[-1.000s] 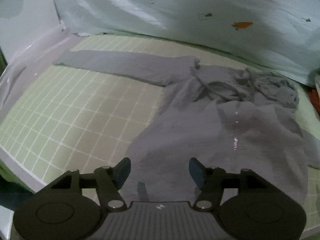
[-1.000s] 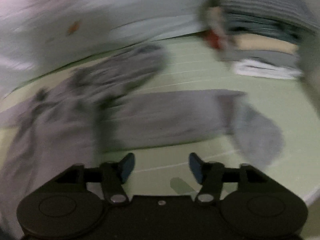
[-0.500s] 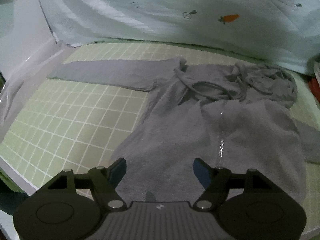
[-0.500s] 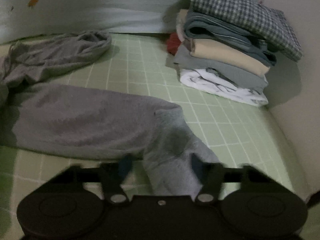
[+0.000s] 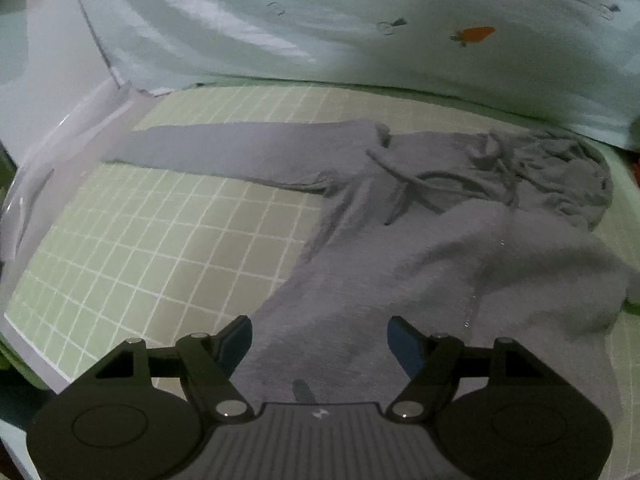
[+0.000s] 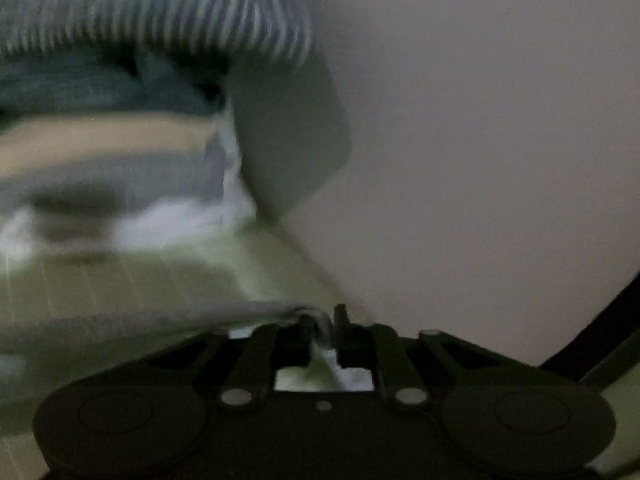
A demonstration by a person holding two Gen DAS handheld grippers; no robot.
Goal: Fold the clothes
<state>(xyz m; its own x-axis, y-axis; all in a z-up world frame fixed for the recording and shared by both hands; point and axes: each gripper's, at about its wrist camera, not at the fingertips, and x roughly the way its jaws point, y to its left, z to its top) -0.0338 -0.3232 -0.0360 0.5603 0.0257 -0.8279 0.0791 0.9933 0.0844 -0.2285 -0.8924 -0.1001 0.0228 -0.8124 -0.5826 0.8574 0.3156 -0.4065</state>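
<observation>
We see the grey hoodie (image 5: 460, 248) spread on the green checked mat (image 5: 160, 240), filling the centre and right of the left view, one sleeve reaching upper left. Our left gripper (image 5: 319, 338) hovers above its hem, jaws spread. Our right gripper (image 6: 322, 326) pinches grey cloth near the blurred folded stack (image 6: 112, 120).

Our left claw (image 5: 319, 340) hangs open over the bottom of the hoodie (image 5: 420, 248), which lies on the mat (image 5: 160, 240). One sleeve (image 5: 240, 154) stretches far ahead to the left, the hood (image 5: 560, 172) ahead to the right, a sheet (image 5: 320, 20) behind. Our right claw (image 6: 322, 326) pinches the other sleeve (image 6: 168, 318); a clothes pile (image 6: 120, 100) sits ahead left, against the wall (image 6: 480, 120).
</observation>
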